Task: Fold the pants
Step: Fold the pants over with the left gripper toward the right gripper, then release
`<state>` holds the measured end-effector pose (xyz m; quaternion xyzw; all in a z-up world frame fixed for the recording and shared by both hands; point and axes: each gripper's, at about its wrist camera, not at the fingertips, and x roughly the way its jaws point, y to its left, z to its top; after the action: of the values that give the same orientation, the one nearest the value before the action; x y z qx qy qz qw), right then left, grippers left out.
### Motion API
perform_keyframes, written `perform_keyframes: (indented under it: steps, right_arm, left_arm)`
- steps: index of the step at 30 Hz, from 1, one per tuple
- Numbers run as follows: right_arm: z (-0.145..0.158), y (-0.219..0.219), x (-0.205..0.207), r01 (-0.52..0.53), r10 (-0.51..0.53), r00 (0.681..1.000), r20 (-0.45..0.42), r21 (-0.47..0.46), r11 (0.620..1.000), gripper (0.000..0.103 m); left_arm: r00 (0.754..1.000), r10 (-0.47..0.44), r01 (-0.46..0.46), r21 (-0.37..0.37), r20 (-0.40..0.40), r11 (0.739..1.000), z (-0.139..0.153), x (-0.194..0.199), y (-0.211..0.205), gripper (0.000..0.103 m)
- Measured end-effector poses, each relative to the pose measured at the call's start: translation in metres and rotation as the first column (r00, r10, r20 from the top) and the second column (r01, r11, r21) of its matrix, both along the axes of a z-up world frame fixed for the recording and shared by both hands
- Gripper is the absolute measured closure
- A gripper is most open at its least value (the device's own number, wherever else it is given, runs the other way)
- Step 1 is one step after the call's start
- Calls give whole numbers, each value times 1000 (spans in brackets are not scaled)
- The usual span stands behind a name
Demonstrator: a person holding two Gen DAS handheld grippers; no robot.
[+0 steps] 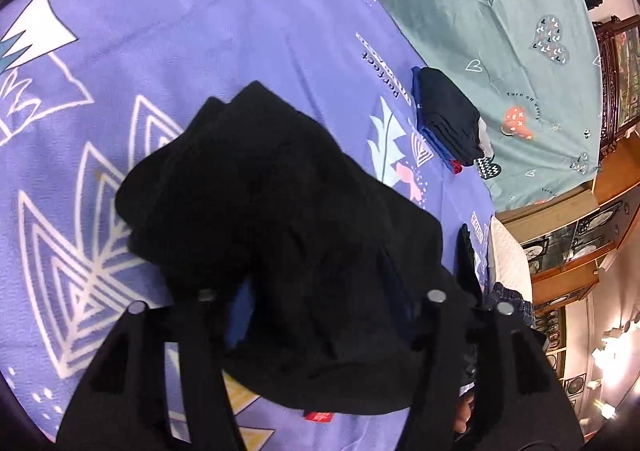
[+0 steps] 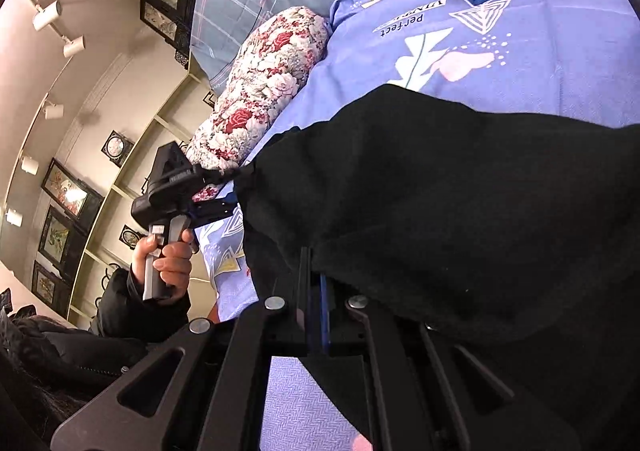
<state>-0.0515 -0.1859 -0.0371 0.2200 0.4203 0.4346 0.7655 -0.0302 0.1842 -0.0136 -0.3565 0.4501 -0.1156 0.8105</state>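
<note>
Carrying a fold across: the black pants (image 1: pixel 280 235) fill the centre and lower half of the left wrist view, bunched and partly raised off the lilac patterned bedsheet (image 1: pixel 120 51). In the right wrist view the same cloth spreads from the centre to the right edge.

Right gripper (image 2: pixel 318 303): its jaws are shut tight on an edge of the pants, the cloth draping away to the lower right of the frame.

Left gripper (image 1: pixel 320 303): its jaws stand partly apart with pants cloth lying between and over them. Whether the pads press on the fabric cannot be told from this view. In the right wrist view the left gripper appears at centre left, held by a hand (image 2: pixel 168 259), its fingers reaching into the far edge of the pants.

Background: a stack of folded garments (image 1: pixel 448 119) lies right of centre in the left wrist view, where the lilac sheet meets a green one (image 1: pixel 500 11); a floral bolster (image 2: pixel 264 83) lies at upper centre in the right wrist view.

Judged step: a fold in mid-transfer, not yet laid down. The next move calls for both edges kept level and taut, then lowered onto the sheet in line with the layer beneath, so that no slack bunches under the fold.
</note>
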Motion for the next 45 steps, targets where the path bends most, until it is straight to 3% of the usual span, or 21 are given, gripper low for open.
perform_keyframes:
  steps: [2,3,4,5,12,17,27,33,36,38,40,41,43,45]
  right_arm:
    - [1,-1,0,-6,6,1000,6,5,1000,99]
    - [1,-2,-2,-12,12,1000,14,16,1000,99]
    - [4,-3,-5,-22,21,999,30,30,999,99]
    - [6,-2,-7,-30,28,999,42,39,999,99]
    - [10,1,-27,-125,118,990,79,84,989,99]
    - [14,10,-32,-168,161,983,88,82,982,99]
    - [2,35,-38,-215,216,976,7,-87,973,99]
    - [0,38,-38,-223,224,975,-4,-103,969,99]
    - [-7,43,-36,-212,210,977,-35,-172,962,97]
    - [-11,46,-34,-198,190,980,-58,-221,955,96]
    - [-9,41,-34,-180,173,984,-52,-229,956,76]
    - [-7,38,-36,-175,169,984,-49,-224,959,69]
    - [0,30,-42,-164,162,986,-28,-206,965,40]
    - [8,15,-50,-154,155,988,-2,-151,977,23]
  left_arm:
    - [1000,-10,9,41,23,999,5,3,-6,50]
    - [999,-15,12,82,33,997,9,4,-8,59]
    - [999,-22,18,102,38,995,11,5,-9,85]
    - [999,-35,30,115,41,993,13,4,-10,90]
    - [999,-43,38,131,33,991,12,-16,5,91]
    - [997,-42,31,146,71,989,18,-26,16,91]
    - [999,-51,46,222,19,974,-2,-30,14,90]
    - [998,-56,49,239,19,970,-2,-33,13,89]
    - [997,-72,74,252,-19,965,-10,-31,14,84]
    - [995,-90,97,219,-46,971,-14,-31,19,81]
    - [994,-99,107,174,-55,979,-11,-36,25,71]
    - [993,-106,114,171,-56,979,-9,-39,25,56]
    - [995,-90,100,251,-49,963,3,-52,22,18]
    - [991,-130,126,272,-3,954,15,-63,12,18]
